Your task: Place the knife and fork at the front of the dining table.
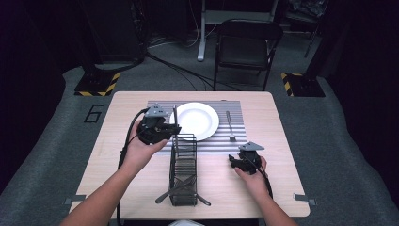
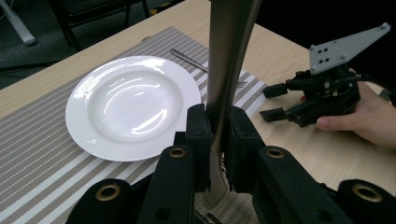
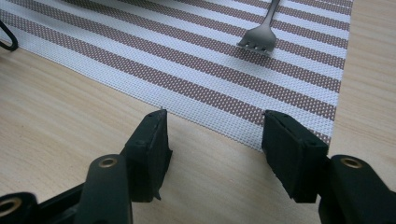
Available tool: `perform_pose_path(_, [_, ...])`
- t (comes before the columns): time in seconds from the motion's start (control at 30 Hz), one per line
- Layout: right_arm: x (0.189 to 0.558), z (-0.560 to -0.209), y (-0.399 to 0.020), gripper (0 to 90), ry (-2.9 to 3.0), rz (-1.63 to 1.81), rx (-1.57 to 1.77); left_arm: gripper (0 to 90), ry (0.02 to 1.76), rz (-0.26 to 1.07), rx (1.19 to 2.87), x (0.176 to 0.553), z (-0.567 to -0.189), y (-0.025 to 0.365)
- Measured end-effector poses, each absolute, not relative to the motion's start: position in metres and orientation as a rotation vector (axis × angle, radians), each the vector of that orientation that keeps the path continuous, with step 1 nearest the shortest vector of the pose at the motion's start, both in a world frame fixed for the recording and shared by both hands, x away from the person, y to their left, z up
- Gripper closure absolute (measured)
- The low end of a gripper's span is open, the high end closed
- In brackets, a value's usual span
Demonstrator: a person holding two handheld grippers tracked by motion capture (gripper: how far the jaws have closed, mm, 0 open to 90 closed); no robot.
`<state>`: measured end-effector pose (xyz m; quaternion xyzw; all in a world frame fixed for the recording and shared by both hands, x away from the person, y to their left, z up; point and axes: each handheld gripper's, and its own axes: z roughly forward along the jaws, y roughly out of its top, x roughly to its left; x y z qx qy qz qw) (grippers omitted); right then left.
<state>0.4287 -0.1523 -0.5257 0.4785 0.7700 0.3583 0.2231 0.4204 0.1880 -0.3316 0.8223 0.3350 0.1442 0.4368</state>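
Note:
My left gripper [image 1: 170, 130] [image 2: 216, 117] is shut on a flat steel utensil [image 2: 231, 46] [image 1: 175, 114] that stands upright between its jaws; its top end runs out of the left gripper view. It hovers at the left rim of a white plate [image 1: 196, 120] [image 2: 130, 100] on a striped placemat [image 1: 247, 113] [image 3: 187, 56]. A fork [image 1: 229, 125] [image 3: 260, 35] lies on the mat to the plate's right. My right gripper [image 1: 234, 160] [image 3: 212, 133] [image 2: 276, 101] is open and holds nothing, low over the bare wood just short of the mat's near edge.
A black wire cutlery caddy [image 1: 183, 165] stands at the table's front middle, between my hands, with utensils [image 1: 165, 195] sticking out at its base. A folding chair [image 1: 247, 44] stands beyond the far table edge.

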Motion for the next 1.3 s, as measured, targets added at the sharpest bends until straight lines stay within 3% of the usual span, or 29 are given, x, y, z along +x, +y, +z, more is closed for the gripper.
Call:
perform_pose_path(0.63, [0.429, -0.526, -0.152, 40.8, 2.125, 0.99, 1.322, 81.1, 0.857, 0.404, 2.002, 0.427, -0.268, 0.21])
perform_pose_path(0.83, [0.429, -0.526, -0.152, 40.7, 2.125, 0.992, 1.322, 81.1, 0.877, 0.421, 2.005, 0.435, -0.272, 0.217])
perform_pose_path(1.3, [0.429, -0.526, -0.152, 40.7, 2.127, 0.991, 1.321, 81.1, 0.946, 0.43, 1.965, 0.46, -0.32, 0.24])
